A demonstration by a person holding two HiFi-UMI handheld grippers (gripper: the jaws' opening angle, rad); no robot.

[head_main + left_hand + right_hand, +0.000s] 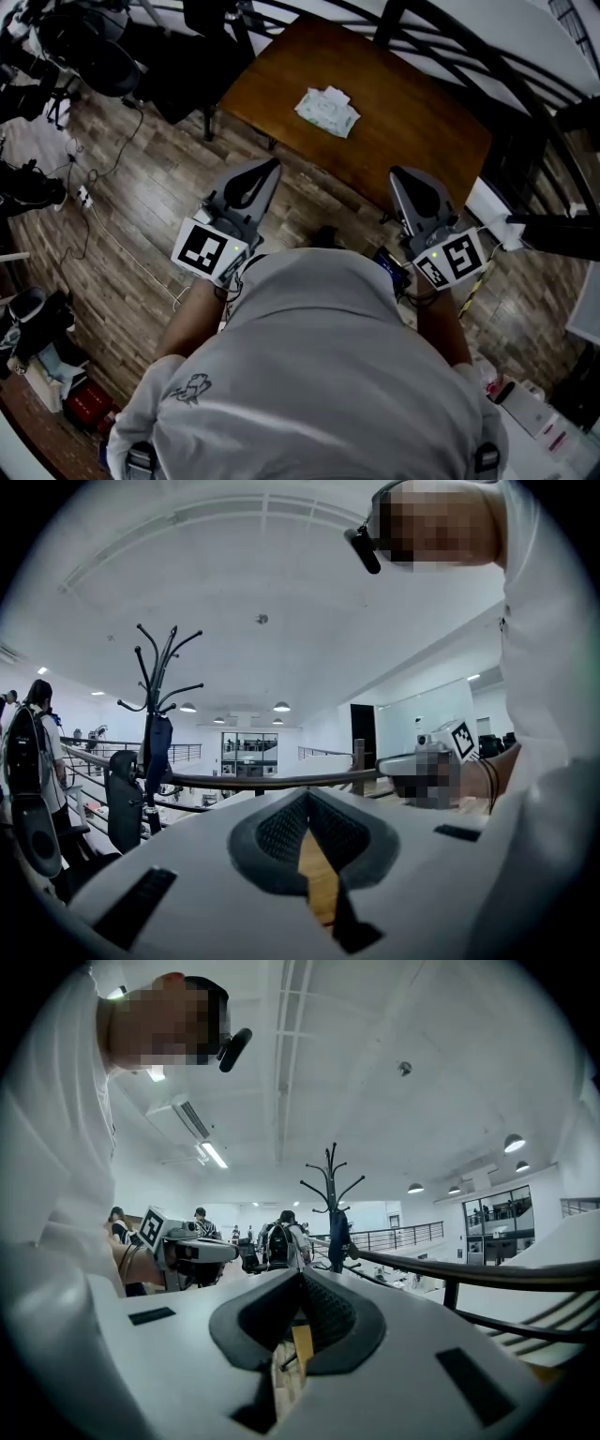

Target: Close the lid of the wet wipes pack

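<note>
Look for the wet wipes pack (327, 111) lying flat toward the middle of the brown worktop (422, 131), alone there and well apart from both tools. Seems to have a pale flap raised at its far edge, presumably the open lid, though too small to be sure. Note the left hand-held gripper (272, 169) and the right hand-held gripper (401, 176) carried level in front of the person (319, 375), over the plank floor (141, 216), short of the worktop's near edge: each with jaws pressed together, tips meeting, nothing pinched between them. Expect a light, soft, film-wrapped pack, apt to dent and slide under a push; probably a thin, stiffer plastic lid on a hinge, snapping shut only under firm pressure from above. Better not to pinch at all: pin the soft pack at one end with one closed tip, then fold the flap over and press down on its free edge with the other. Beware of skating across the smooth wood if pushed sideways rather than down.
</note>
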